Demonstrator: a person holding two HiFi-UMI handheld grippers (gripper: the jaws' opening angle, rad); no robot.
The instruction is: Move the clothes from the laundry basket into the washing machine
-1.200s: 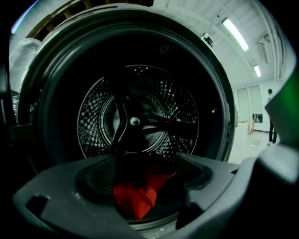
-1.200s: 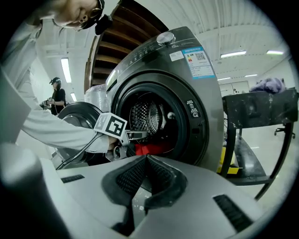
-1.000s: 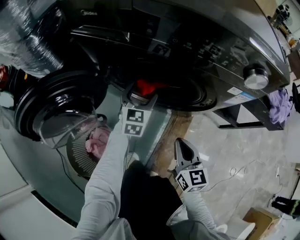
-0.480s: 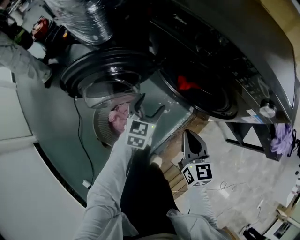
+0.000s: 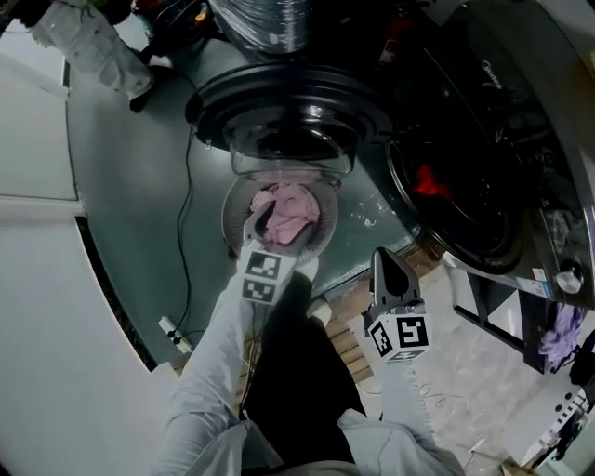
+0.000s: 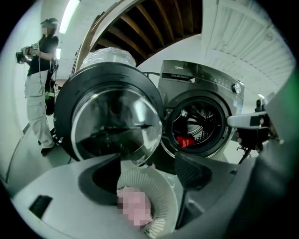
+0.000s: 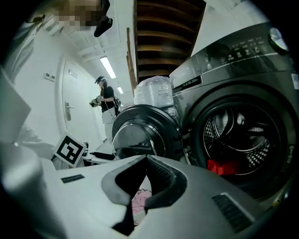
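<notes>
A round white laundry basket (image 5: 231, 219) stands on the floor under the washer's open door (image 5: 288, 112), with pink clothes (image 5: 290, 208) in it. My left gripper (image 5: 268, 221) hovers just over the basket, open and empty. In the left gripper view the gripper (image 6: 149, 173) frames the basket (image 6: 161, 186) and the pink clothes (image 6: 135, 207). A red garment (image 5: 426, 181) lies inside the drum (image 5: 465, 209). My right gripper (image 5: 390, 271) is shut and empty, held between the basket and the washer. In the right gripper view its tips (image 7: 144, 161) meet in front of the door (image 7: 140, 133).
The dark washing machine (image 5: 521, 139) fills the right side. A plastic-wrapped bundle (image 5: 279, 23) sits above the door. A person (image 6: 39, 84) stands further back by the wall. A cable (image 5: 186, 232) runs along the floor left of the basket. A purple cloth (image 5: 556, 337) hangs at the far right.
My left gripper has swung from the drum mouth back over the basket, staying open. The right gripper has shifted a little. The head view has turned towards the basket and door.
</notes>
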